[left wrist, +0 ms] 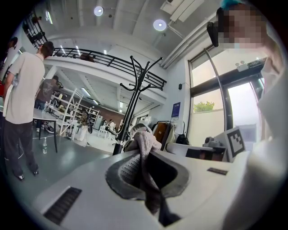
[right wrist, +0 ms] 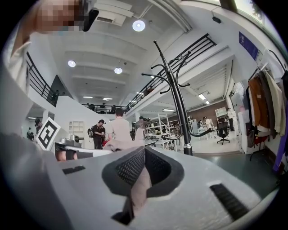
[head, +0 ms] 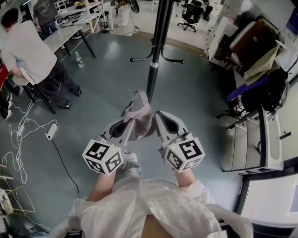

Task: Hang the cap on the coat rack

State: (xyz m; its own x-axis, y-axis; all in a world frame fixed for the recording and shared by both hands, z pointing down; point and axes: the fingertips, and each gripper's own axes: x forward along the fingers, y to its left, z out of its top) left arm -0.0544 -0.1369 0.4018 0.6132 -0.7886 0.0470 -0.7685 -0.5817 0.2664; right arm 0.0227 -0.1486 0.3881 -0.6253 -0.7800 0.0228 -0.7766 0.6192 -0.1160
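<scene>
Tongs: your left tongs [head: 131,129] and right tongs [head: 159,122] each pinch the cap [head: 139,111], bunched between them | Target: coat rack [head: 156,51], ahead of both tips | Risk: a thin fabric pinch may slip as you raise it.

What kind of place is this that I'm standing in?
Probably an open-plan lab or workshop office: a mezzanine railing runs overhead, there are white shelving racks, and work tables stand near an office chair.

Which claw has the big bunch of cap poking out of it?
The left claw: the cap bunches up high above its tips. The right claw pinches only a thin strip.
</scene>
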